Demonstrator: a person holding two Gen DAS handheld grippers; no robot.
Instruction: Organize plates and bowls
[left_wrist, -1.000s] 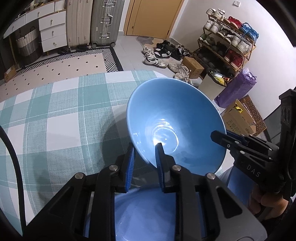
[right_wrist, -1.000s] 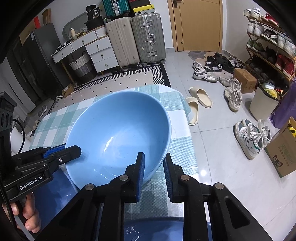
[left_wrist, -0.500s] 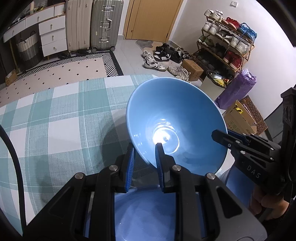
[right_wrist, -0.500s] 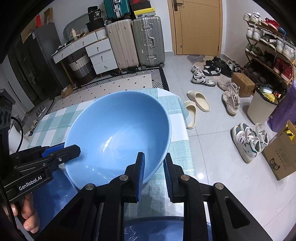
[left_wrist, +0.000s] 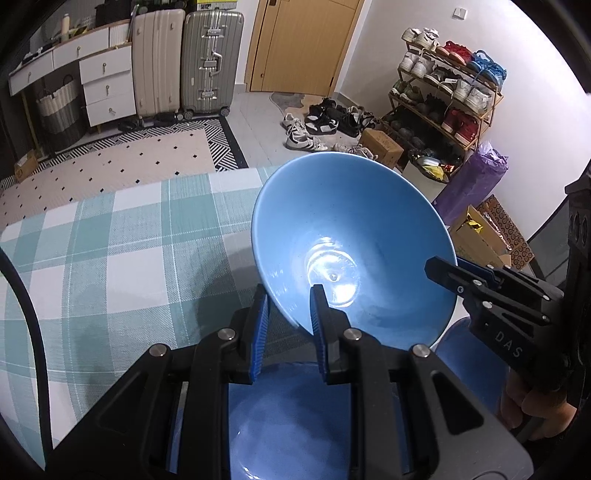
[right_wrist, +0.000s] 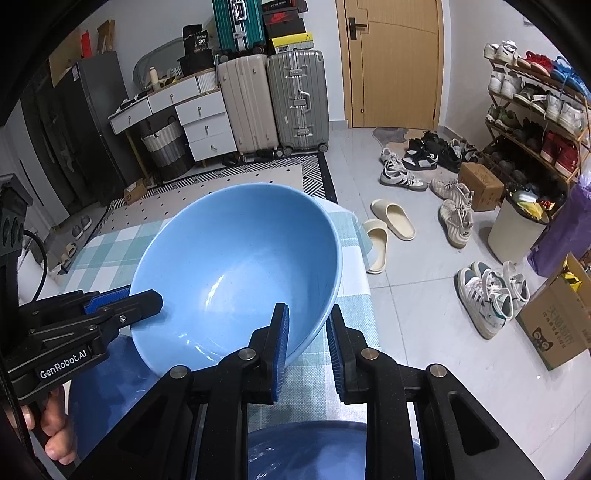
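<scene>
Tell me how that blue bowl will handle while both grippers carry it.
The blue bowl looks glazed and glossy, so probably slippery in the pads. It keeps its shape clamped at opposite rims by the left gripper and right gripper: likely stiff and breakable if dropped.

Darker blue dish (left_wrist: 288, 424) mostly behind gripper frame (type unclear), hand (right_wrist: 55, 435) cut by edge

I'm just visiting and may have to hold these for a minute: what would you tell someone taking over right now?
Left claw: shut on the near rim of the light blue bowl.
Right claw: shut on the opposite rim of that bowl.
The bowl is tilted and held above the checked tablecloth.
Darker blue dishes lie just below the claws.
Done: bowl gripped by both claws.
Left: set it down where it belongs and let go.
</scene>
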